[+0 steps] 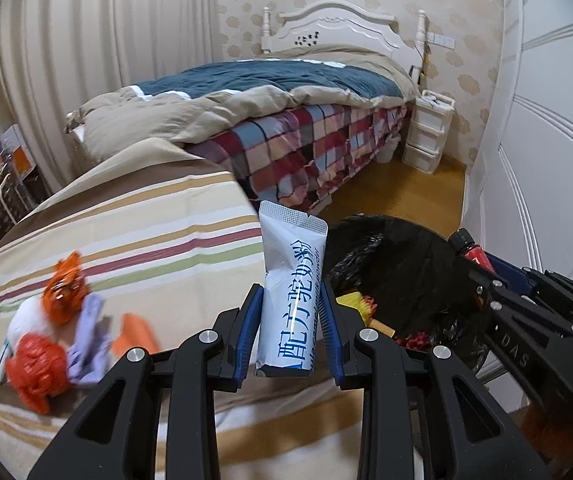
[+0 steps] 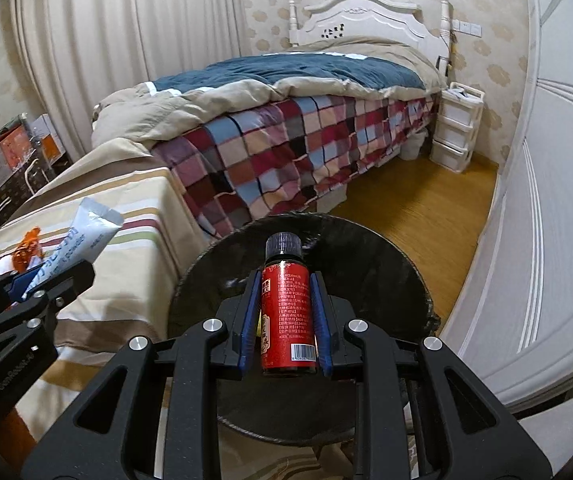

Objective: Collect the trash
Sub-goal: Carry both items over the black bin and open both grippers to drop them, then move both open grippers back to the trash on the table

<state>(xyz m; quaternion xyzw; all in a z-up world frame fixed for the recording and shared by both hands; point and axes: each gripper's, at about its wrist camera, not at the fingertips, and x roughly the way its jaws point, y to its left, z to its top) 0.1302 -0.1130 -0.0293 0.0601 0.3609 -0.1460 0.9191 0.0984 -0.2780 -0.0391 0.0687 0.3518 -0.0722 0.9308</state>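
- Step in hand, by my read: carry-to-bin phase of trash collecting, both tools loaded, drop not yet made.
- Left gripper (image 1: pixel 291 330) pinched a white foil powder sachet with blue lettering (image 1: pixel 292 292) between its blue pads; sachet stood upright, torn top toward 12 o'clock.
- Right gripper (image 2: pixel 282 326) was clamped on a small red-labelled bottle with a black screw cap (image 2: pixel 286 312), cap pointing to 12 o'clock, jaws pressed tight against the label.
- Round bin lined with a black plastic bag (image 2: pixel 386 264) sat on the wooden floor beside the table; in the right wrist view the bottle hung over its mouth.
- In the left wrist view the bin (image 1: pixel 406 264) lay at 3 o'clock of the sachet, with yellow and red scraps already inside; sachet looked to be near the rim, whether over it I cannot tell.
- Table under a striped beige cloth (image 1: pixel 126 240) held leftover trash at 9 o'clock: crumpled orange wrappers (image 1: pixel 42 364) and a lilac crumpled piece (image 1: pixel 90 336), touching in one heap.
- Next move, judged: spread right jaws so the bottle falls into the liner; shift left tool further toward 3 o'clock until the sachet is clearly above the opening, then release.
- Afterward the heap on the cloth would need picking.
- Risk: light sachet could cling to a pad or flutter outside the rim.
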